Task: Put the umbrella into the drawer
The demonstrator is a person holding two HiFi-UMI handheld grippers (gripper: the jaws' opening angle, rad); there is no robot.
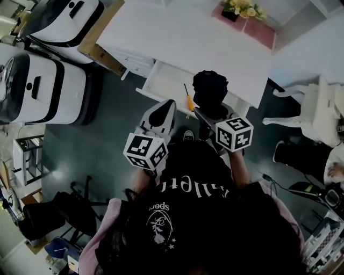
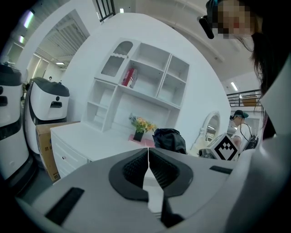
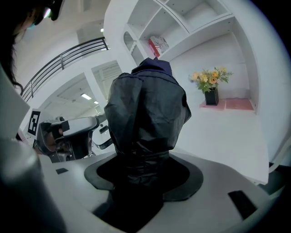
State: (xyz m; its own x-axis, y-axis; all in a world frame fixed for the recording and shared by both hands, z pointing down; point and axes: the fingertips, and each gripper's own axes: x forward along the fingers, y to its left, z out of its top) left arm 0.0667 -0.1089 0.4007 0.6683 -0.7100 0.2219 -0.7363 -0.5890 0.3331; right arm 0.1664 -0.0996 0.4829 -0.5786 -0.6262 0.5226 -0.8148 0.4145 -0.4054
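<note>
A black folded umbrella (image 1: 210, 92) stands upright in my right gripper (image 1: 207, 116), which is shut on its lower end, in front of the white desk (image 1: 177, 32). In the right gripper view the umbrella (image 3: 145, 109) fills the middle, and the right gripper (image 3: 141, 169) clamps its wrapped base. The open white drawer (image 1: 167, 80) juts out of the desk front, just left of the umbrella. My left gripper (image 1: 165, 107) is shut and empty, near the drawer's front edge. The left gripper (image 2: 148, 154) has its jaws touching; the umbrella (image 2: 169, 139) shows beyond them.
An orange-handled screwdriver (image 1: 188, 100) lies in the drawer. A flower pot (image 1: 241, 8) sits on a pink mat at the desk's back. Two white machines (image 1: 43, 86) and a cardboard box (image 1: 99, 51) stand left; a white chair (image 1: 306, 110) stands right.
</note>
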